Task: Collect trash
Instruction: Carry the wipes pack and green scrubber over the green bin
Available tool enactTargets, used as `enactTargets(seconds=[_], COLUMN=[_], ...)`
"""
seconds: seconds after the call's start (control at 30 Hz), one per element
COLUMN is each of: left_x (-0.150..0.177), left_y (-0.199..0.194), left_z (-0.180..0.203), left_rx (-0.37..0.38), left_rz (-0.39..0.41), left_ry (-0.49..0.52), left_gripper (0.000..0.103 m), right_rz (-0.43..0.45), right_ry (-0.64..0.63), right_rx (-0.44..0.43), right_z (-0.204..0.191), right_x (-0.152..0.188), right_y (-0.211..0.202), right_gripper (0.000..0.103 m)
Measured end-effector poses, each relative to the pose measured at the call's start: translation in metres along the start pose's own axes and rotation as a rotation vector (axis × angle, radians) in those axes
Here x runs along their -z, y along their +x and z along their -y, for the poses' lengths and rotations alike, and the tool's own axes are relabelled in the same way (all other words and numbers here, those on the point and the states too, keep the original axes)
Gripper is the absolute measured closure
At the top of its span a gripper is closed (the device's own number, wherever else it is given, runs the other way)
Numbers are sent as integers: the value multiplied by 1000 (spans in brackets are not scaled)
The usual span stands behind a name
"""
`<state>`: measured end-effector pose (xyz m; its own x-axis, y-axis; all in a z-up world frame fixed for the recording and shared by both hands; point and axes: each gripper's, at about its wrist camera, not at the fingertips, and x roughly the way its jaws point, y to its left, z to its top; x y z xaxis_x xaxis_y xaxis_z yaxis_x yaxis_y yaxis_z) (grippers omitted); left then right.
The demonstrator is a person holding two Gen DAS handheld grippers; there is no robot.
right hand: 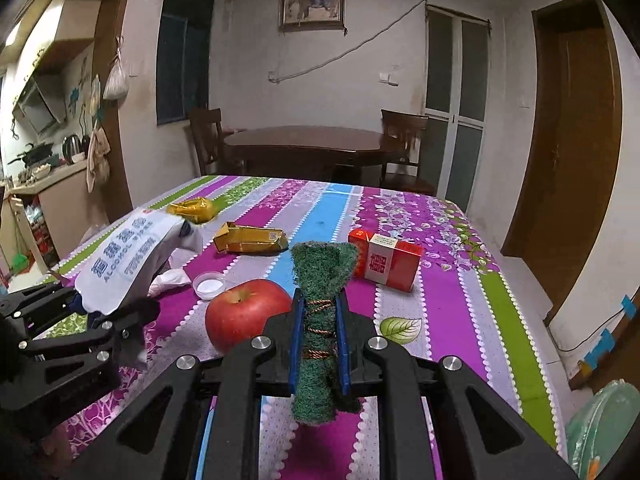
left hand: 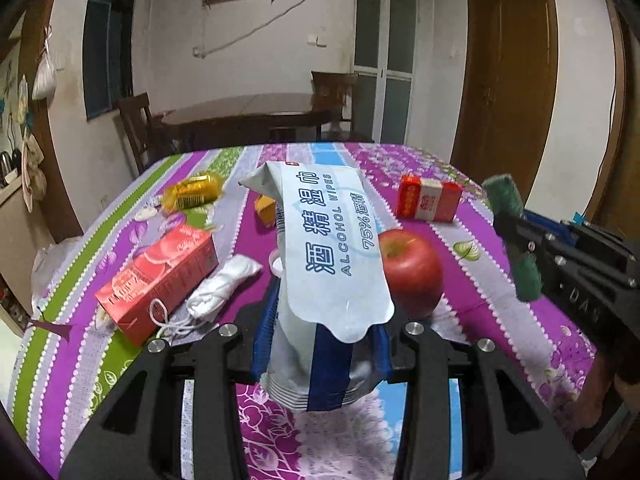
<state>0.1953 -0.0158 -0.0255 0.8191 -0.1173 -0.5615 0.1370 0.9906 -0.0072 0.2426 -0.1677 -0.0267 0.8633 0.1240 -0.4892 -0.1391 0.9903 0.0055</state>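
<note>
Left tongs [left hand: 324,344] clamp the wipes pack [left hand: 320,264] upright; right tongs [right hand: 320,344] pinch the green scourer [right hand: 320,280] lengthwise; red carton [left hand: 160,276] lies nearer the left.

A white-and-blue wipes pack [left hand: 328,280] stands raised off the table, label flap peeled open. A green scouring pad [right hand: 320,320], wound with copper wire, is also lifted.
</note>
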Motion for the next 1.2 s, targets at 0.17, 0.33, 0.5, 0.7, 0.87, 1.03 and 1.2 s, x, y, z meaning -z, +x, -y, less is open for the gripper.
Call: enactTargets(seconds=[0.17,0.33,0.5,0.7,0.87,1.03,1.2], left_x=[-10,-20,-28,-36,-37,-35,-31], left_y=[-13,-25,-32,-40,-45,-44,-44], left_z=[14,39,71,122,175,220,262], left_rx=[15,51,98,175,253,322,386], left_rz=[29,60,77,98,104,99,100], left_ry=[17,45,76,132,189,232,274], left_gripper=[65,65,65,65,65,65,65], right_rz=[23,52,85,92,78,70,51], right_ry=[11,26,43,78,120,158,199], right_rx=[-7,20,82,180,261,344,417], right_z=[8,26,53,100,148,195,245], right_x=[-4,-8,-6,6,28,49,75], right_y=[-23,-59,-97,-139,-171,-203,-232], right_gripper=[88,88,88,88,88,88,88])
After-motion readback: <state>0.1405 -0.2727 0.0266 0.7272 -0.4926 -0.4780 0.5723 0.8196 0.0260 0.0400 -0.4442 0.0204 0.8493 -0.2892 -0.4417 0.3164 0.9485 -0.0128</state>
